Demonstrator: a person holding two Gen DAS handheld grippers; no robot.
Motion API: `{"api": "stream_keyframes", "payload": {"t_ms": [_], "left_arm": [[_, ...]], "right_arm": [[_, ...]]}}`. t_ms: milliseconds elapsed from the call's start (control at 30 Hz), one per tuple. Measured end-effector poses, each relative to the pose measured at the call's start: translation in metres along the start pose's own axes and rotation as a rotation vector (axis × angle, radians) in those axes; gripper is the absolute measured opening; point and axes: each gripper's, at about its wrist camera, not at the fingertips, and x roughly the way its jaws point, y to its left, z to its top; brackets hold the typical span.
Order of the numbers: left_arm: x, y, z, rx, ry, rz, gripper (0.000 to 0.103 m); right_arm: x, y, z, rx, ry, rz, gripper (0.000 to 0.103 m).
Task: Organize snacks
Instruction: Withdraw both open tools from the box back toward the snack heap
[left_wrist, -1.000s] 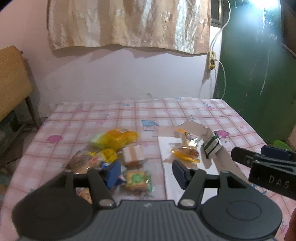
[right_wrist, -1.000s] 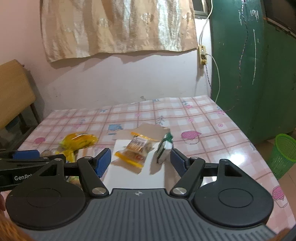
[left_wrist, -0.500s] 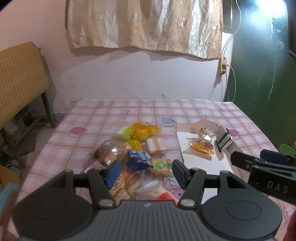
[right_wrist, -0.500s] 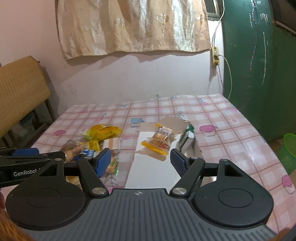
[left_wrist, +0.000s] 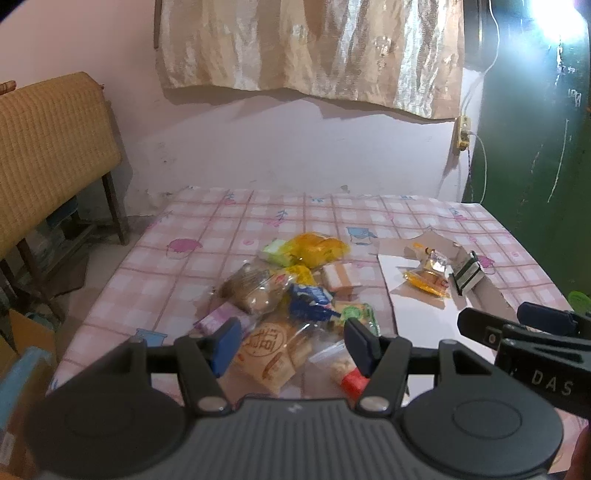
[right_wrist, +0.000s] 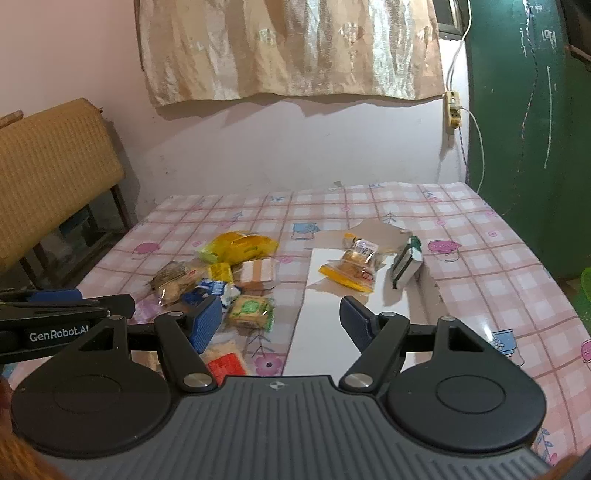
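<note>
A loose pile of snack packets (left_wrist: 295, 291) lies on the pink checked tablecloth (left_wrist: 207, 236), also in the right wrist view (right_wrist: 229, 273). A flat open cardboard box (left_wrist: 417, 306) to the right holds a yellow-edged snack bag (left_wrist: 428, 277) and a green-and-white packet (left_wrist: 469, 275); both show in the right wrist view (right_wrist: 351, 266) (right_wrist: 406, 264). My left gripper (left_wrist: 293, 345) is open and empty above the near side of the pile. My right gripper (right_wrist: 282, 319) is open and empty, above the near end of the box (right_wrist: 325, 321).
A woven-back chair (left_wrist: 48, 147) stands left of the table. A green door (right_wrist: 532, 110) is at the right, with a green basket (right_wrist: 585, 288) on the floor. A cardboard box (left_wrist: 22, 376) sits low at the left. A curtain (left_wrist: 310, 48) hangs on the back wall.
Both grippers have pulled back and up from the table, the left also to the left, so more of the pile shows. Both stay open and empty.
</note>
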Motion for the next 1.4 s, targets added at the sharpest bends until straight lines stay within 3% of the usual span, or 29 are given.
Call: {"api": "stream_keyframes", "payload": {"t_ms": [1000,1400], "left_arm": [[0.005,0.058,-0.036,-0.050,0.040,0.020,0.065],[0.030,0.099,-0.067,-0.119,0.118,0.045,0.067]], "right_arm": [[0.018,0.020,-0.026,-0.087,0.089,0.102,0.092],[0.033,0.011,-0.043,-0.065,0.135,0.114,0.093]]}}
